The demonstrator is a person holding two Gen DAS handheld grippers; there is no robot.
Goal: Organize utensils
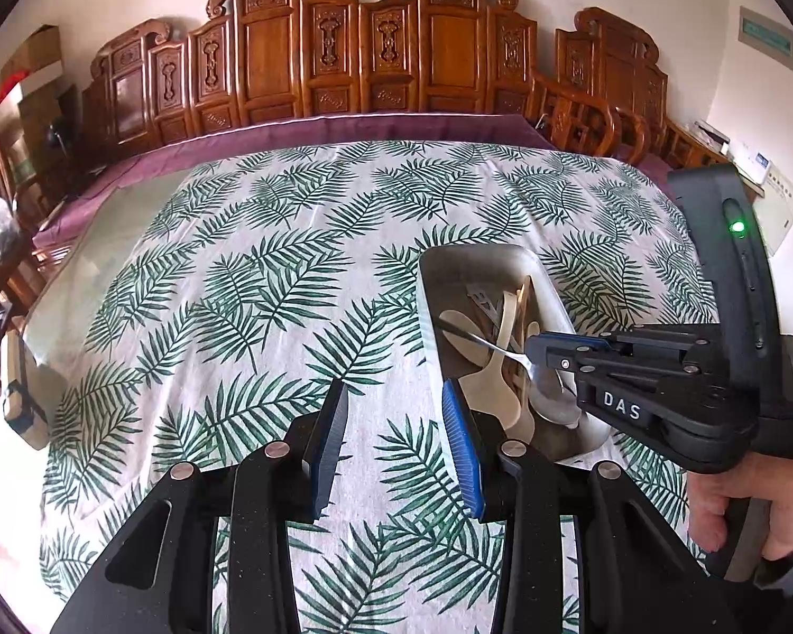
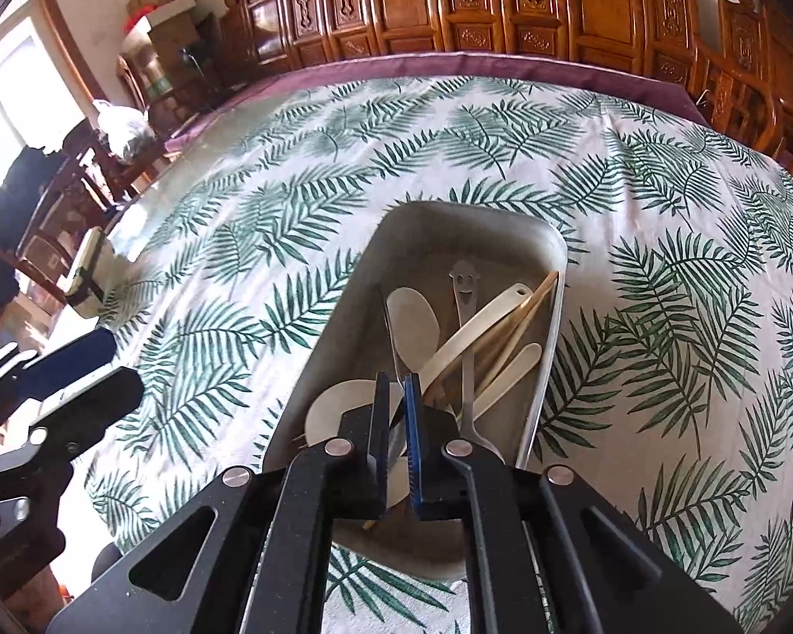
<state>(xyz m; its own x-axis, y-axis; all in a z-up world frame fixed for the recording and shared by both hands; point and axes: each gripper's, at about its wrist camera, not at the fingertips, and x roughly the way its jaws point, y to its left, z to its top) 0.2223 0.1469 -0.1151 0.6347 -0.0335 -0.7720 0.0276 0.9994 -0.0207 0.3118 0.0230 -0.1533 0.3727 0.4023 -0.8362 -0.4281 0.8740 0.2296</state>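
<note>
A metal tray [image 1: 449,264] [image 2: 343,317] sits on the leaf-print tablecloth and holds several utensils: white plastic spoons [image 2: 415,325], wooden chopsticks [image 2: 528,306] and a smiley-handled metal spoon [image 2: 464,285]. My right gripper [image 1: 536,351] [image 2: 396,396] is over the tray's near end, shut on a thin metal spoon [image 1: 481,343] whose handle points to the tray's far left. My left gripper [image 1: 394,422] is open and empty, just left of the tray above the cloth; it also shows at the left edge of the right wrist view [image 2: 79,370].
The tablecloth [image 1: 269,274] covers a glass-topped table. A small white box [image 2: 87,277] stands at the table's left edge. Carved wooden chairs [image 1: 375,53] line the far side. A chair with a bag and cardboard boxes stand at the left.
</note>
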